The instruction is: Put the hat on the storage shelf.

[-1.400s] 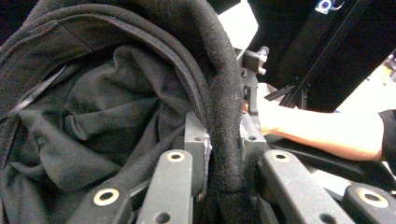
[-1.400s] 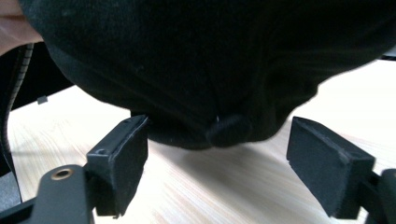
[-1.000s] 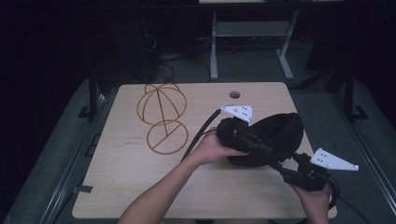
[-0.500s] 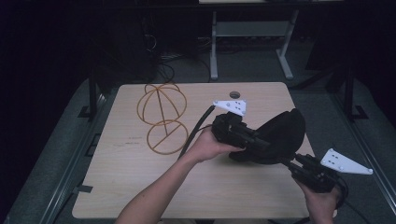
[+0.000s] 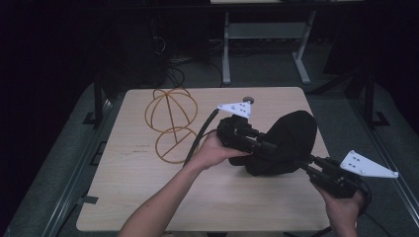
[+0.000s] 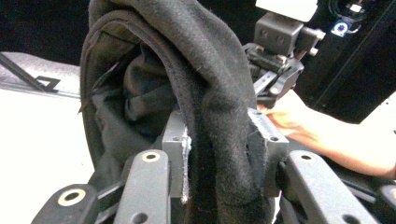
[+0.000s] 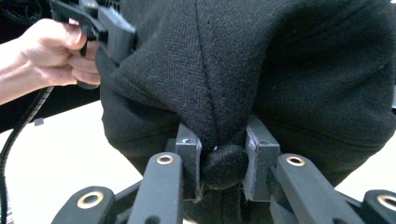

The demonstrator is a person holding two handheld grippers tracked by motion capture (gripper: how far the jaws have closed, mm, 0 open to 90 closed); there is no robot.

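Note:
A black fabric cap (image 5: 290,138) hangs above the right half of the wooden table (image 5: 138,197), held between both grippers. My left gripper (image 5: 267,148) comes in from the left and is shut on the cap's edge; in the left gripper view its jaws pinch a thick fold of the cap (image 6: 205,93). My right gripper (image 5: 304,165) comes in from the lower right. In the right gripper view the jaws clamp the round button (image 7: 224,163) on the crown of the cap (image 7: 289,70). The other hand (image 7: 56,51) shows at the upper left there.
An orange wire stand (image 5: 170,123), a ball-shaped cage over a ring base, stands at the table's back left. The left gripper's black cable (image 5: 200,138) runs just right of it. A small round grommet (image 5: 248,100) sits near the far edge. A white desk frame (image 5: 262,34) stands beyond.
The left gripper has drifted left and toward the far edge, while the right gripper has pulled right. The cap now spans between them, more spread out.

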